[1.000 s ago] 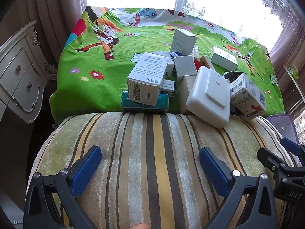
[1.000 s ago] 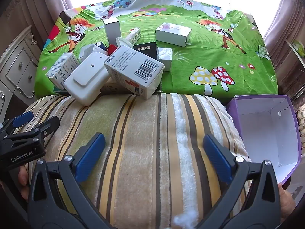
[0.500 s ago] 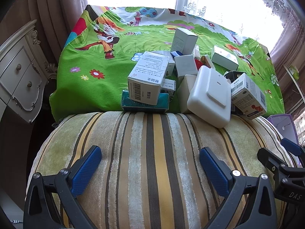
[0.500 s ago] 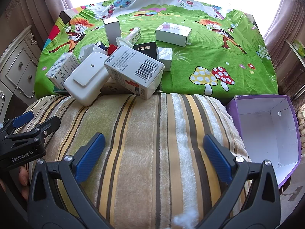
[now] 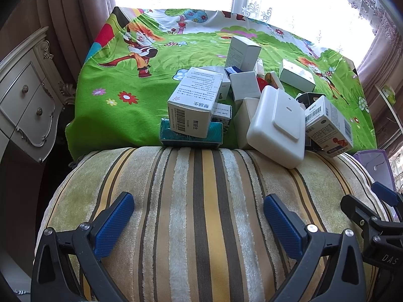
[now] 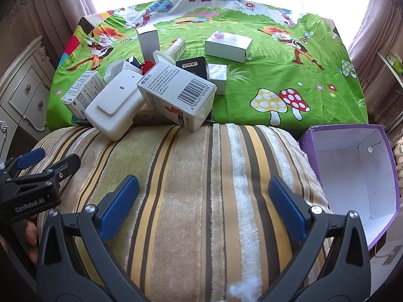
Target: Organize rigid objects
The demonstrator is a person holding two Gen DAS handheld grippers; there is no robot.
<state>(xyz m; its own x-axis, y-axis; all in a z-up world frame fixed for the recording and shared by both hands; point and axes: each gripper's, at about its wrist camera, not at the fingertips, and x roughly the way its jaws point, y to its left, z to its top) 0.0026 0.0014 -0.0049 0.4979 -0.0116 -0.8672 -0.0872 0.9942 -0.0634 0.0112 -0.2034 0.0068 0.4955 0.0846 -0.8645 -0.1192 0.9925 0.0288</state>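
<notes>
A heap of small boxes lies on the green cartoon cloth (image 5: 121, 115). It holds a white medicine box with a barcode (image 5: 194, 104) on a teal box (image 5: 191, 136), a white plastic case (image 5: 277, 125), another barcode box (image 6: 176, 93), a black DORMI box (image 6: 192, 66) and a flat white box (image 6: 228, 46). My left gripper (image 5: 199, 219) is open and empty over the striped cushion (image 5: 196, 201), short of the heap. My right gripper (image 6: 204, 206) is open and empty over the same cushion (image 6: 201, 176).
An empty purple box with a white inside (image 6: 352, 176) stands at the cushion's right end. A cream drawer cabinet (image 5: 25, 100) stands at the left. Curtains and a bright window are behind the cloth-covered surface.
</notes>
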